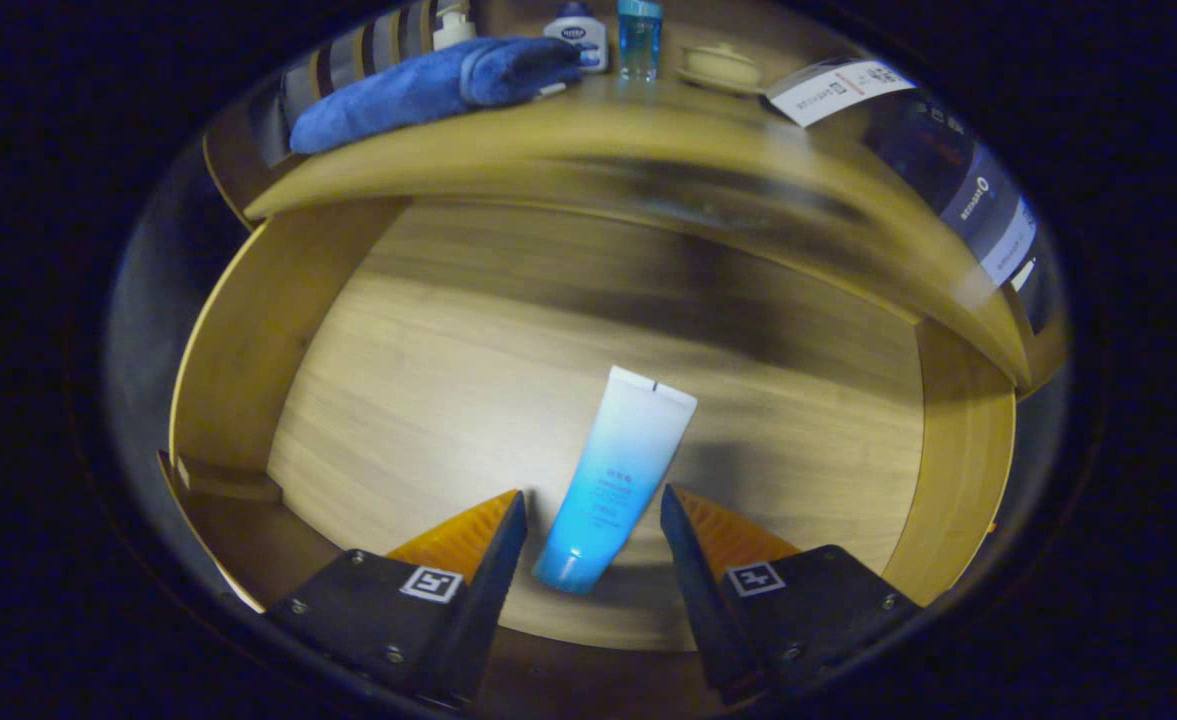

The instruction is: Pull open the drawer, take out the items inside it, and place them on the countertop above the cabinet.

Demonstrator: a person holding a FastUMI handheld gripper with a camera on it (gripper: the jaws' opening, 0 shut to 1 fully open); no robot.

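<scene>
Wood-grain boards make up the open drawer (248, 330), seen from above in the gripper view, with pale side walls curving round a bare floor. On that floor lies a white-to-blue tube (613, 478), flat on its side. Its long axis runs from near the fingers away toward the back of the drawer, leaning a little to the right; the rounded blue cap end points back toward the gripper and the flat white crimped end points away.

Fingers of the gripper (593, 510) are spread apart, released, one on each side of the tube's blue lower half, with a gap between each finger and the tube, so nothing is grasped.

Beyond the drawer's back edge is the countertop (568, 130). On it rest a rolled blue towel (428, 88), a white pump bottle (453, 25) behind the towel, a small white jar with a blue lid (578, 35), a clear blue bottle (639, 38), and a pale lidded dish (720, 66) further right.
</scene>
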